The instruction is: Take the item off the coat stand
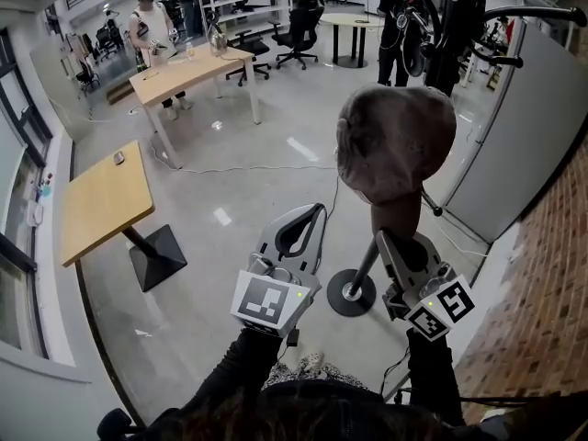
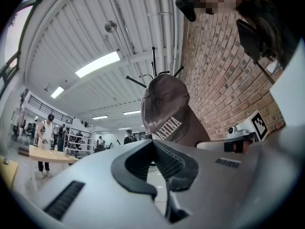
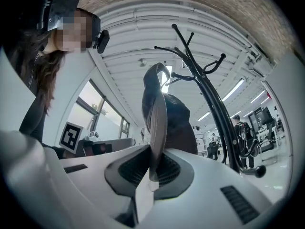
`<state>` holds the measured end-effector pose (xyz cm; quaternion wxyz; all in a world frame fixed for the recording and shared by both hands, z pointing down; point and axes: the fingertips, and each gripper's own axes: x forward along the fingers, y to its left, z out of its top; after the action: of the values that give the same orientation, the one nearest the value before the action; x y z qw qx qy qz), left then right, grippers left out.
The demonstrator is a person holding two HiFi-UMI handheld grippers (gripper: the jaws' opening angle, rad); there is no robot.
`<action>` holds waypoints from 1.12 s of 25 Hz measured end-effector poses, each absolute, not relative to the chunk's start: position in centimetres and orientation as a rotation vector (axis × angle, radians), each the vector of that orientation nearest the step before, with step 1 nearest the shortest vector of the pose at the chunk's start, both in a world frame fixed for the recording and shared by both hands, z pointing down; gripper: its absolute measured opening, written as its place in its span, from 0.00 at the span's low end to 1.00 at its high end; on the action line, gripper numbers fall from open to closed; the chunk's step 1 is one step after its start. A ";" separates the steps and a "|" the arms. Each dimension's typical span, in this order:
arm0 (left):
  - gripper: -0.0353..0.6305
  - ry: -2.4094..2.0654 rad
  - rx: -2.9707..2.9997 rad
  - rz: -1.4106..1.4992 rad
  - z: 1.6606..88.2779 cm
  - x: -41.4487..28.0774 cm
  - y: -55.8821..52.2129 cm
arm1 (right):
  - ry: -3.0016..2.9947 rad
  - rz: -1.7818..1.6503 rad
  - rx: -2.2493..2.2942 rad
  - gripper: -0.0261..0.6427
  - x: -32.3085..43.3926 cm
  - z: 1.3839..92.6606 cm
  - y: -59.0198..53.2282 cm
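One brown fabric cap (image 1: 395,141) is clear of the black metal coat stand (image 1: 455,35), its brim pinched in the right tool (image 1: 386,237). Left tool (image 1: 316,211) closed, empty, just beside it. Removal looks done; only carrying the cap away or setting it down is left.

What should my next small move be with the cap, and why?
Probably draw the right tongs back toward yourself and down, away from the coat stand. They are shut on the brim of the cap, which seems to hang clear of the hooks, so only carrying it off remains. The left tongs are shut and empty.
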<state>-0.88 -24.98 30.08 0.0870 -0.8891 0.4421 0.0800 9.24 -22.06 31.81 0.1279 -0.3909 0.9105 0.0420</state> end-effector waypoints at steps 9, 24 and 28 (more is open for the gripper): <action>0.06 1.322 -2.659 0.215 31.1 0.4 -24.5 | 2.610 0.092 -1.240 0.08 11.9 33.7 -21.2; 0.06 1.303 -2.675 0.202 31.3 1.4 -24.1 | 2.571 0.121 -1.333 0.08 13.6 33.3 -21.0; 0.06 1.297 -2.672 0.203 31.3 1.6 -23.9 | 2.567 0.135 -1.349 0.08 13.8 33.1 -20.9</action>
<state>1.60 -23.94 31.26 0.0821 -0.8946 0.4340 0.0681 13.77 -20.92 33.09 0.1190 -0.4613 0.8780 0.0461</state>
